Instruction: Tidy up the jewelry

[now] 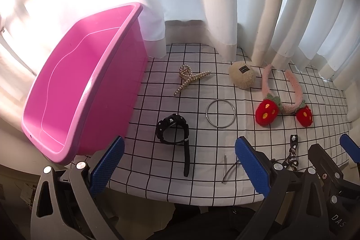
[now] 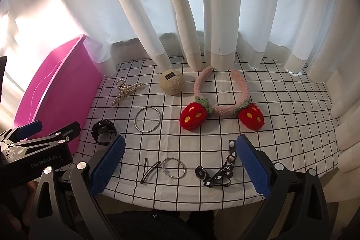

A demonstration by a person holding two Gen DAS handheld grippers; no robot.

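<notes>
Jewelry's all still out on the grid cloth; pink bin at the left edge looks empty, so sorting hasn't begun, I'd say. Black watch sits just beside the bin, case up top, loose strap tail running toward the near table edge, so its long axis is roughly front-to-back. Pearl claw clip lies behind it, long axis diagonal, teeth pointing right-back. Silver bangle flat, mid-cloth. Near edge in the right wrist view: dark hair pin, thin ring bracelet, black lanyard strap. Further back: beige fuzzy ball & strawberry headband, its open end toward the curtain.

Left gripper wide open, holding nothing, hovering by the watch's strap end. Right gripper also spread wide & empty, over the pin/bracelet/strap cluster.

Risks, imo: the bangle and thin bracelet lie flat, so pads may slide off or pinch the cloth & drag it, shifting everything. The pin touches the bracelet, so grabbing one could snag the other. Lifting the watch by the strap tail would let the case swing and clip the bin rim. The two grippers are near each other, so they could bump.
</notes>
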